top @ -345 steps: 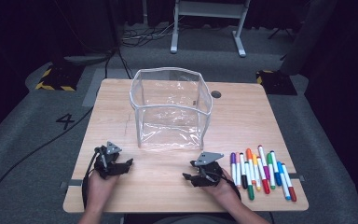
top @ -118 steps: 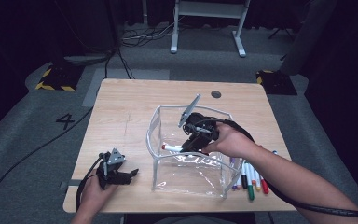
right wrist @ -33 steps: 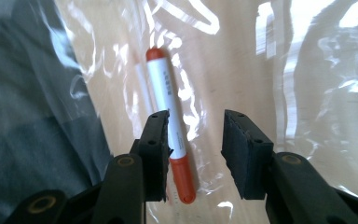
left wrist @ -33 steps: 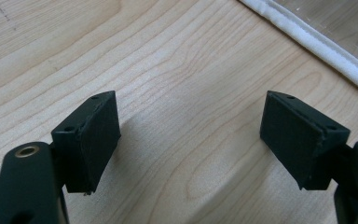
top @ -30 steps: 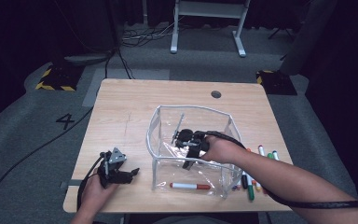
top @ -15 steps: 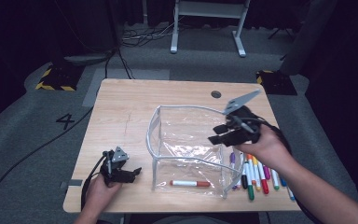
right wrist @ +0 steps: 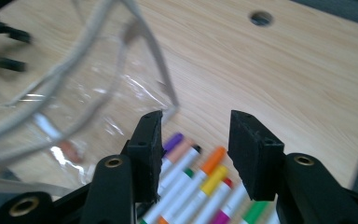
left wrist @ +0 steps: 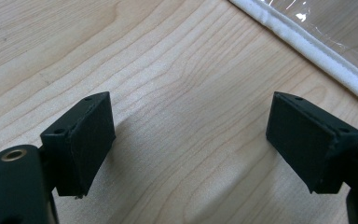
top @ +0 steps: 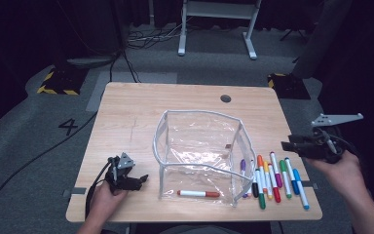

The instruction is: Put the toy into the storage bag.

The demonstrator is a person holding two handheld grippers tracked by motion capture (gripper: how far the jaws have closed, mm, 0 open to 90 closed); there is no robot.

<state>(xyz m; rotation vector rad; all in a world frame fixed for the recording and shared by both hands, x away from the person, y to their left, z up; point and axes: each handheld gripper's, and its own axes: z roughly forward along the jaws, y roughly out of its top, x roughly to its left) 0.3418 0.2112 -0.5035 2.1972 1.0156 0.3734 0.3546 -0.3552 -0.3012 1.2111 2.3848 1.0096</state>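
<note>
A clear plastic pouch [top: 199, 146] with a white rim stands open at the table's middle, and a red marker [top: 198, 193] lies on its bottom near the front. Several coloured markers [top: 272, 178] lie in a row to its right. My right gripper [top: 292, 145] hangs above the table's right edge, pointing left; its jaws have just been opening and hold nothing. In the right gripper view it [right wrist: 196, 140] is above the markers [right wrist: 205, 172], next to the pouch [right wrist: 74, 93]. My left gripper [top: 142, 179] rests at the front left, its jaws just opened and empty [left wrist: 191, 135], near the pouch's rim [left wrist: 307, 46].
A round cable hole [top: 226, 98] sits in the tabletop [top: 126, 117] at the back right. Bare wood lies left of and behind the pouch. A cable [top: 39, 156] runs over the grey floor at the left, and a white stand [top: 214, 24] is behind the table.
My right gripper has left the pouch, rising and swinging right past the markers to the table's right edge. The red marker stays in the pouch. The left hand has kept still.
</note>
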